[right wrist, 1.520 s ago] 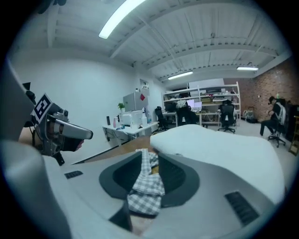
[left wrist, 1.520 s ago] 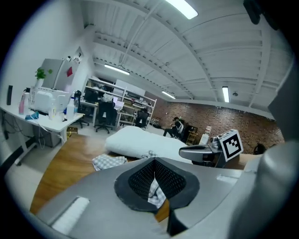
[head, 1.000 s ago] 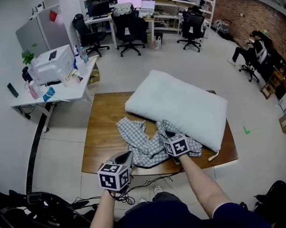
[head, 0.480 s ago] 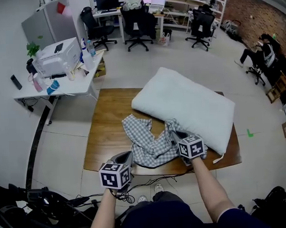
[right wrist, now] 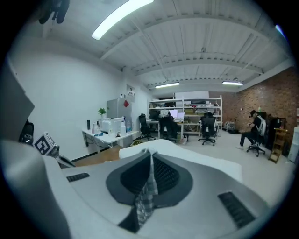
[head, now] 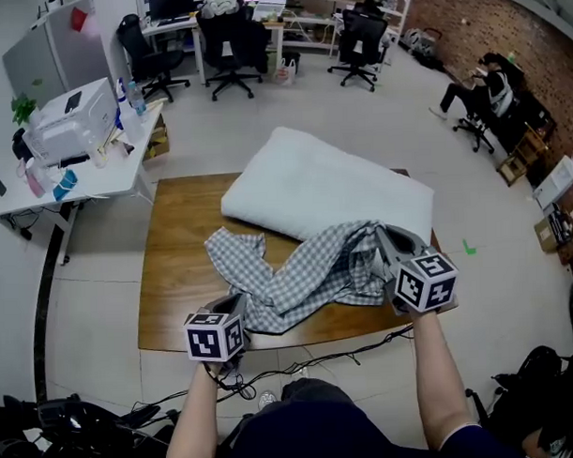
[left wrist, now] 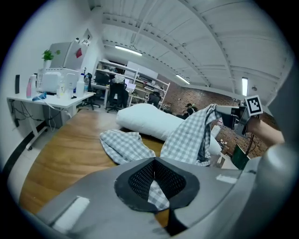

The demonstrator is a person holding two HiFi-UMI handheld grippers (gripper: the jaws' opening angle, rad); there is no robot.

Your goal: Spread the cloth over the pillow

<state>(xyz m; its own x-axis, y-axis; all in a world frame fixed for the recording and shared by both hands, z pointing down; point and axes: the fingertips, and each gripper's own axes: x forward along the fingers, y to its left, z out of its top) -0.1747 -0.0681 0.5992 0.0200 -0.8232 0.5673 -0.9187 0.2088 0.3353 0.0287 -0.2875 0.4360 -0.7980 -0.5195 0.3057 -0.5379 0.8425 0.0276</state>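
A checked cloth (head: 307,270) is spread loosely across the near half of a wooden table (head: 175,265). It is crumpled, with one bunched end lying toward the middle of the left side. A white pillow (head: 323,189) is laid slantwise over the far half of the table, and its right end reaches the right edge.

The left gripper (head: 235,306) is held at the table's near edge, toward the near left corner. In the left gripper view its jaws are seen pressed together at the tips (left wrist: 154,160), with a fold of the cloth (left wrist: 159,198) pinched between the pads. The rest of the fabric is seen running away over the wood toward the pillow (left wrist: 149,119).

The right gripper (head: 381,237) is held above the near right corner of the table, beside the pillow's near right end. Its jaws are closed (right wrist: 149,156) on a narrow strip of the cloth (right wrist: 147,191), and that end of the fabric is held up clear of the table in a sloping band. The pillow (right wrist: 201,158) is seen just beyond the jaws.

Most of the pillow's top is uncovered.
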